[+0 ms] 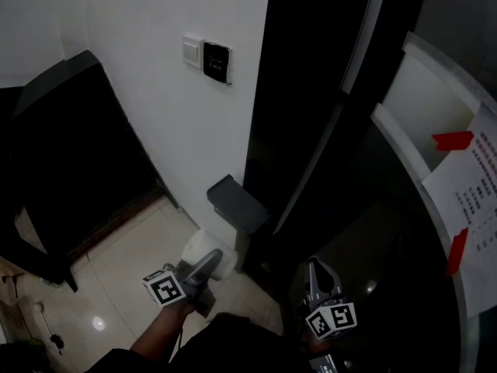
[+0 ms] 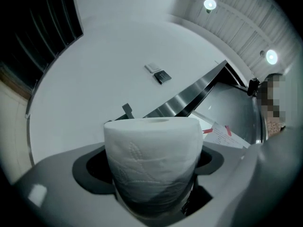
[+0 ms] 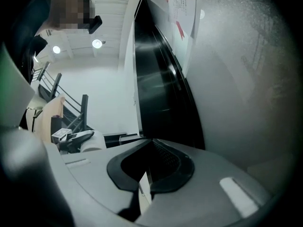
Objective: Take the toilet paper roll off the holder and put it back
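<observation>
A white toilet paper roll (image 1: pixel 202 249) is gripped in my left gripper (image 1: pixel 203 269), just below and to the left of the dark grey holder (image 1: pixel 237 203) on the white wall. In the left gripper view the embossed roll (image 2: pixel 152 145) stands upright and fills the gap between the jaws of the left gripper (image 2: pixel 151 163). My right gripper (image 1: pixel 314 266) points up beside the dark door, to the right of the holder. Its jaws are together in the right gripper view, and the right gripper (image 3: pixel 150 145) holds nothing. The roll (image 3: pixel 91 144) shows small at the left there.
A switch panel (image 1: pixel 208 58) sits on the wall above the holder. Black furniture (image 1: pixel 70 154) stands at the left over a pale tiled floor (image 1: pixel 132 247). A dark door (image 1: pixel 311 99) runs down the middle. A sheet taped with red strips (image 1: pixel 470 185) hangs at the right.
</observation>
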Motion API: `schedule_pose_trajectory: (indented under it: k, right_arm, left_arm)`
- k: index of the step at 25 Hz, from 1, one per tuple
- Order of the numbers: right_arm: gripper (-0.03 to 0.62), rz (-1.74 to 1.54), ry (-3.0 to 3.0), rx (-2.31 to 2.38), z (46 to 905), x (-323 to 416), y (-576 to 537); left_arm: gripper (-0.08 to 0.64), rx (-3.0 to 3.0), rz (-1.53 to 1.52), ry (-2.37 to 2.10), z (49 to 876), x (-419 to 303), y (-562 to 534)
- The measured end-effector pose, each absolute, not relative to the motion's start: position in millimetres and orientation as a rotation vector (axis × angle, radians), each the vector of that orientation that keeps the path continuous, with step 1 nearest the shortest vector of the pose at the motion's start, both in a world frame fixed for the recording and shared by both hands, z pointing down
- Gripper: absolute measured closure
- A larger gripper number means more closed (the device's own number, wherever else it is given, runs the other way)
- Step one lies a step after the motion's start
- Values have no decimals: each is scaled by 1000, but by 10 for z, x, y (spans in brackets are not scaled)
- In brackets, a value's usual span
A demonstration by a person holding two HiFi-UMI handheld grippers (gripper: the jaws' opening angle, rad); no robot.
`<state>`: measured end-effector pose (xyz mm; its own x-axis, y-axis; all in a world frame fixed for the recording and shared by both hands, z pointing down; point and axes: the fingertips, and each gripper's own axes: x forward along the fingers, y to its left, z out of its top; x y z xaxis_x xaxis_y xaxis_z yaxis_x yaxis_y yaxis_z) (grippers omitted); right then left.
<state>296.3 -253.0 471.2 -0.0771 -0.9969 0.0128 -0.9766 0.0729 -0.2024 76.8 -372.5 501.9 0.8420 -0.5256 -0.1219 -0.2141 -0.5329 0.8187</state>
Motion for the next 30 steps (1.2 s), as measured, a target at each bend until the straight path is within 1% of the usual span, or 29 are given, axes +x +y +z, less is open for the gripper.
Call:
schedule_pose_trajectory:
  k: [4, 9, 14, 20, 30]
  right_arm:
    - [578, -252, 2193, -2053, 4720, 2976, -2471]
    - [578, -244, 2166, -2080, 4765, 3078, -2350]
    - [578, -230, 2135, -2145, 4667, 3214, -2215]
    - [578, -217, 2081, -2202, 4642, 3380, -2087]
    - [578, -212, 2021, -2256, 4670, 3522, -1996]
  left_arm:
    - [89, 1973, -492, -416, 5169, 913, -3594]
    - [89, 1927, -422, -300, 5381, 1252, -3404]
    - [89, 1825, -428, -199, 5512, 1616, -3293]
    - [89, 1807, -350, -180, 5704, 1981, -3291]
    - [89, 1780, -383, -165, 5859, 2223, -3511]
